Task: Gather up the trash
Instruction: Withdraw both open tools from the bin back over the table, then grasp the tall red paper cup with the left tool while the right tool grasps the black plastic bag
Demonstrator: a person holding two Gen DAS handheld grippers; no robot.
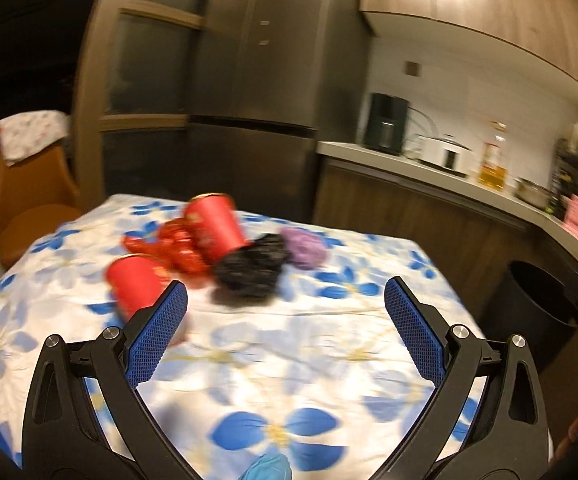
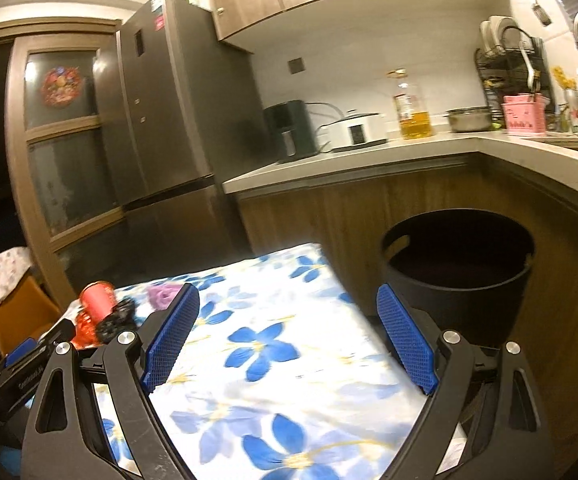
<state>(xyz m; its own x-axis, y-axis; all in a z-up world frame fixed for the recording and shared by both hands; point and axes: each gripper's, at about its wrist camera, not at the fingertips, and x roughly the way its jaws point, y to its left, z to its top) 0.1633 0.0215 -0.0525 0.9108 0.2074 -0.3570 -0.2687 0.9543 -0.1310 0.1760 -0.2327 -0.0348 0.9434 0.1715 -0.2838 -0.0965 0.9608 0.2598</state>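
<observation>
Glossy cloth tablecloth (image 1: 329, 332) (rumpled)

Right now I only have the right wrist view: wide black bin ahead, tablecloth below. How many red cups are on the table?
Observer: Two red cups: one lying among the pile, one nearer, beside the left gripper.
Operator: I see one. What else is in that pile?
Observer: A red crumpled wrapper, a black wad and a purple wad.
Operator: Is the left gripper holding anything?
Observer: No, it is open, with only tablecloth between its fingers.
</observation>
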